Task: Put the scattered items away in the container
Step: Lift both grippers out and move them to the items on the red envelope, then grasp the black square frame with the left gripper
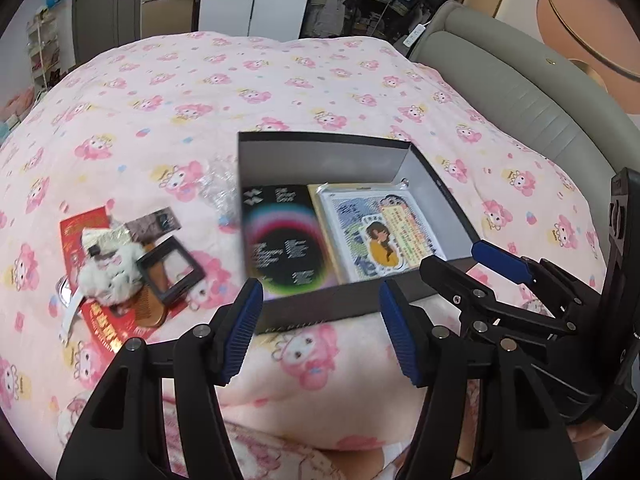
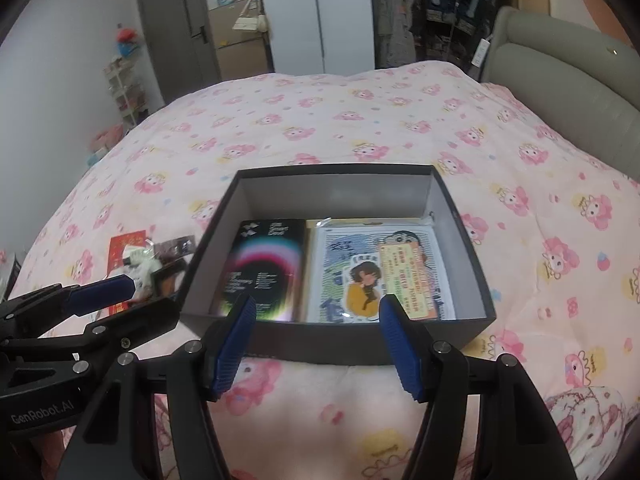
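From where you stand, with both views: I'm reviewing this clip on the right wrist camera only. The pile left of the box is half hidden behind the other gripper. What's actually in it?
Observer: The left wrist view shows a white plush toy lying on a red packet.
Operator: Anything rigid there?
Observer: A black square frame rests against the plush, tilted, beside the box.
Operator: Anything under that frame?
Observer: A brown comb pokes out below it.
Operator: Is the left gripper carrying anything?
Observer: No. The left gripper is open with nothing between its pads, as is the right gripper.
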`<state>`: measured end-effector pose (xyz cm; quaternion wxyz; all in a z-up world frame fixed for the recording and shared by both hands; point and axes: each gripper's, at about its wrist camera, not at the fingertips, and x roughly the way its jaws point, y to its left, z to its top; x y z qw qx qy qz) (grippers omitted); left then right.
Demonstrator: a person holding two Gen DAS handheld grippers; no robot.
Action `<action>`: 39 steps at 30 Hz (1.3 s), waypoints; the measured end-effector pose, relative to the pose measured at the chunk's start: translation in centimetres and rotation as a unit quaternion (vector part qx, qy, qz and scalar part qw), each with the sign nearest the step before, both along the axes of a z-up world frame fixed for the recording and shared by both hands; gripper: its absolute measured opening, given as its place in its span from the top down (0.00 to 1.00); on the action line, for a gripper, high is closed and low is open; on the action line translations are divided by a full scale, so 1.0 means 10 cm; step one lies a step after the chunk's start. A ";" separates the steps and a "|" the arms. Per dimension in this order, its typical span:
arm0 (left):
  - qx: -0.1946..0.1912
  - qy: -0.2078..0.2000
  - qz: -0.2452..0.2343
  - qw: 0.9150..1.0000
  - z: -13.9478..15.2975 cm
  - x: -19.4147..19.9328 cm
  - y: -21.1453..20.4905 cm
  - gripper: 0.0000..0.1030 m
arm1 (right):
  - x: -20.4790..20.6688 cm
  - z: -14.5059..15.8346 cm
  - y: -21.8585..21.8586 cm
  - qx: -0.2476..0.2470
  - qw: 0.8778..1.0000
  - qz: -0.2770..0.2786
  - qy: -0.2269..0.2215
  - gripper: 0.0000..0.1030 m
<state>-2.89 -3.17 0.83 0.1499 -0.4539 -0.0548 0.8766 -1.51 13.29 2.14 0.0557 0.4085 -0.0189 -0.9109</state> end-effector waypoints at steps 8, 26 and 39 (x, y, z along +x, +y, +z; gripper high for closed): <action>-0.014 -0.020 0.044 0.999 -0.14 0.20 -0.52 0.40 | 0.03 -0.17 -0.51 -0.001 0.998 0.061 -0.025 0.41; 0.065 -0.106 0.209 0.970 -0.86 0.10 -2.32 0.42 | -0.46 -0.87 -2.02 -0.032 0.966 0.215 -0.141 0.41; 0.125 -0.182 0.158 0.962 -1.44 -0.39 -2.61 0.55 | -0.81 -1.47 -2.30 -0.015 0.955 0.212 -0.205 0.41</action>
